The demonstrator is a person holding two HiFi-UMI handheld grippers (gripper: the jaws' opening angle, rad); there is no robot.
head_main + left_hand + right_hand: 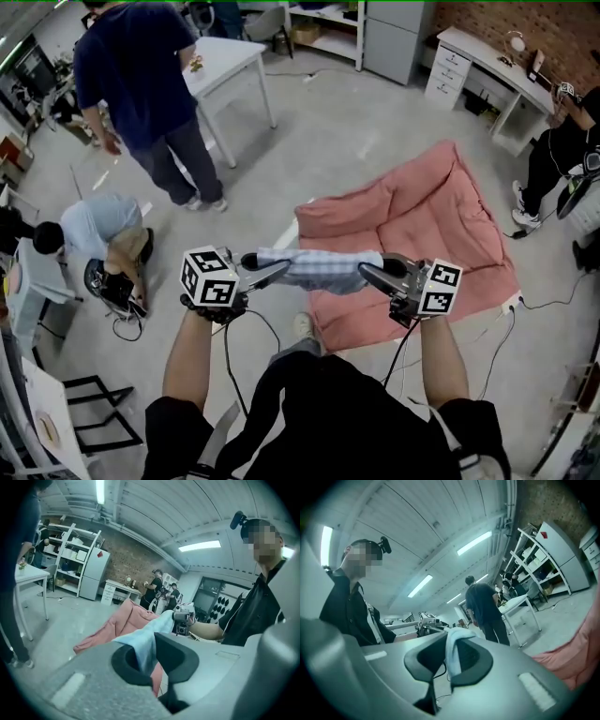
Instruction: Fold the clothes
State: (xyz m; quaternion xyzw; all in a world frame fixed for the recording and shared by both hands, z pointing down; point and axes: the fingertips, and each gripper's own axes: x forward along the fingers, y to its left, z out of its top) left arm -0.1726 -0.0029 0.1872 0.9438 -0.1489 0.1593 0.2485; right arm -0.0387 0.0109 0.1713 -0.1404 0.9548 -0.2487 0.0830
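Left tool [150,663] clamped on light-blue cloth [157,626]; pink sheet [119,623] on floor [61,630] beyond.

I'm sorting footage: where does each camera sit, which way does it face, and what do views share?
Head view: on the head, looking down at the cloth strung between left gripper and right gripper; forearms show.
Left gripper view: on that gripper, facing along its jaws toward the right gripper; torso shows.
Right gripper view: on that gripper, facing the left gripper; torso shows.
All three share the cloth.

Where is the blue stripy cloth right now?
In the middle of the head view, the blue stripy cloth hangs stretched between the left gripper and the right gripper, above the pink blanket on the floor.
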